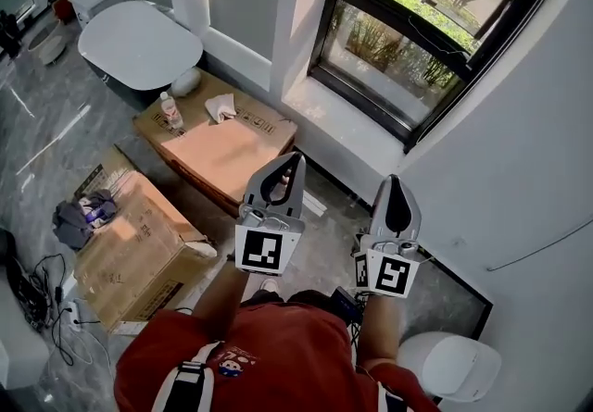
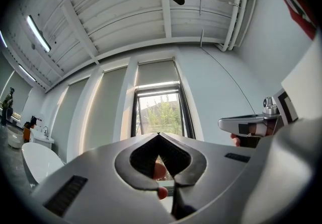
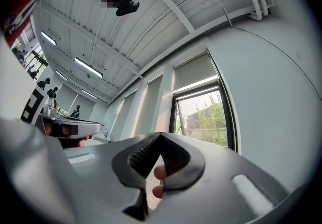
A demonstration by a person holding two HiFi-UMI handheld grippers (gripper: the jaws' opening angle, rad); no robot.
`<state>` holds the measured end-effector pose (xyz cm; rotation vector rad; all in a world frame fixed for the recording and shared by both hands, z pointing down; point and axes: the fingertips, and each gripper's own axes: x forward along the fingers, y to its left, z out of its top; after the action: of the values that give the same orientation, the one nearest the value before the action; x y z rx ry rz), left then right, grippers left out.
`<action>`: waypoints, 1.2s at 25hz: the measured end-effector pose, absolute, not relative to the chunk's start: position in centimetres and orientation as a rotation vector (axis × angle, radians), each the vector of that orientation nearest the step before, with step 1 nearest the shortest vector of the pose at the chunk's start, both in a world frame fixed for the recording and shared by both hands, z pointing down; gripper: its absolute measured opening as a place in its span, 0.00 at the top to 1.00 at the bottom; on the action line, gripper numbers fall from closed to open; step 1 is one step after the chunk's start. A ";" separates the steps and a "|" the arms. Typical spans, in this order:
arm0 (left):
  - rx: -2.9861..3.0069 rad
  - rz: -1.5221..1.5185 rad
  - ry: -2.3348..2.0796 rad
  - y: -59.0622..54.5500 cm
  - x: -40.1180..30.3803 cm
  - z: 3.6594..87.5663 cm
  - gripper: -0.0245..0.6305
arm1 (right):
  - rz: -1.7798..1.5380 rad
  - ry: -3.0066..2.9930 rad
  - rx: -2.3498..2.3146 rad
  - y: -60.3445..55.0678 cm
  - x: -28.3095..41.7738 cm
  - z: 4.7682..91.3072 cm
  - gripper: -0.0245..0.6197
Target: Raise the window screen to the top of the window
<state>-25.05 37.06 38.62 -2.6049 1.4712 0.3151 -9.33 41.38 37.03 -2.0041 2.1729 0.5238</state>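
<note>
The black-framed window (image 1: pixel 417 40) is ahead and to the right, with trees behind the glass. In the left gripper view a grey window screen (image 2: pixel 157 72) covers the upper part of the opening; it also shows in the right gripper view as the screen (image 3: pixel 193 74). My left gripper (image 1: pixel 297 156) and right gripper (image 1: pixel 393 179) are held side by side in the air, short of the window sill (image 1: pixel 343 109) and pointing toward it. Both are shut with nothing between the jaws. The left gripper's tips (image 2: pixel 159 135) and the right gripper's tips (image 3: pixel 160 135) meet in front of the window.
Two cardboard boxes (image 1: pixel 222 146) (image 1: pixel 139 243) lie on the floor to the left, a bottle (image 1: pixel 170 111) on the farther one. A white bathtub (image 1: pixel 139 40) stands at the far left. A white toilet (image 1: pixel 449 364) is at the lower right by the wall.
</note>
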 end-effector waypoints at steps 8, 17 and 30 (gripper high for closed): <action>-2.616 0.324 1.457 33.1 -24.9 39.1 0.96 | 0.506 2.167 -2.028 38.0 -9.1 38.0 0.95; -2.619 0.285 1.451 27.8 -21.8 40.5 0.96 | 0.462 2.142 -2.028 32.4 -5.9 39.9 0.95; -2.588 0.294 1.452 15.4 -12.9 38.8 0.96 | 0.445 2.134 -2.016 19.7 2.5 39.4 0.95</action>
<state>-12.89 15.36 38.84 -2.5879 1.4518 0.2939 2.52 19.71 39.41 -2.0157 2.1337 0.4448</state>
